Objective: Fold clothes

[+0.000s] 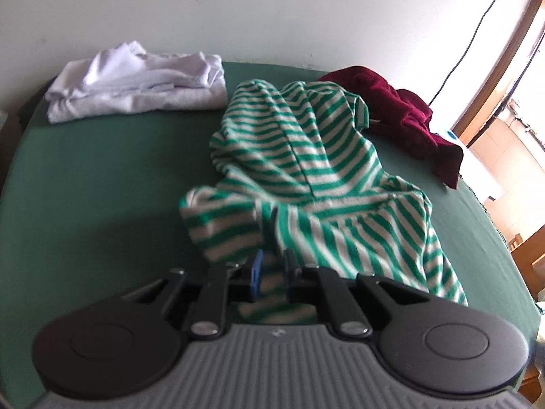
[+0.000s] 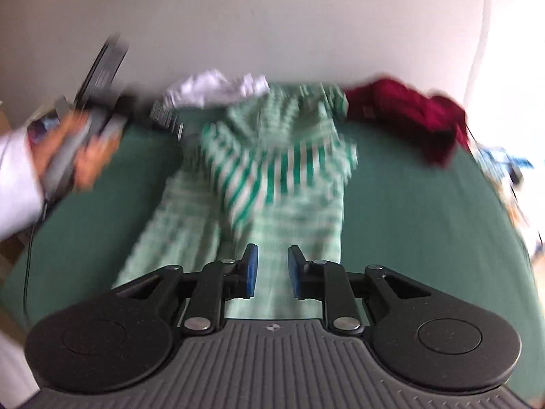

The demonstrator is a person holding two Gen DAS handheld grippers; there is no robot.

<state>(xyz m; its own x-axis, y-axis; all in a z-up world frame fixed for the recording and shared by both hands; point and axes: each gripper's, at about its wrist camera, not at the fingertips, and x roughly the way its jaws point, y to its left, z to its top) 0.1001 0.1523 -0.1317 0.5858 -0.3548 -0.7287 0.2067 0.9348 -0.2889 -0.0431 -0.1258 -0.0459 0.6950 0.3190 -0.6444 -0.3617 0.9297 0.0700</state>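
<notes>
Left gripper [image 1: 271,266]: clamped on striped shirt [image 1: 306,170] hem.
Right gripper [image 2: 271,269]: parted, empty.
Risk: hem slipping out, one-sided pull bunching fabric.

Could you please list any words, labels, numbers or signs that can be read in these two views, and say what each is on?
No readable text in either view.
Left gripper body: a small round mark, no letters.
Right gripper body: the same round crosshair mark, no letters.
Striped garment, white clothes, red garment: no print or label visible.
</notes>
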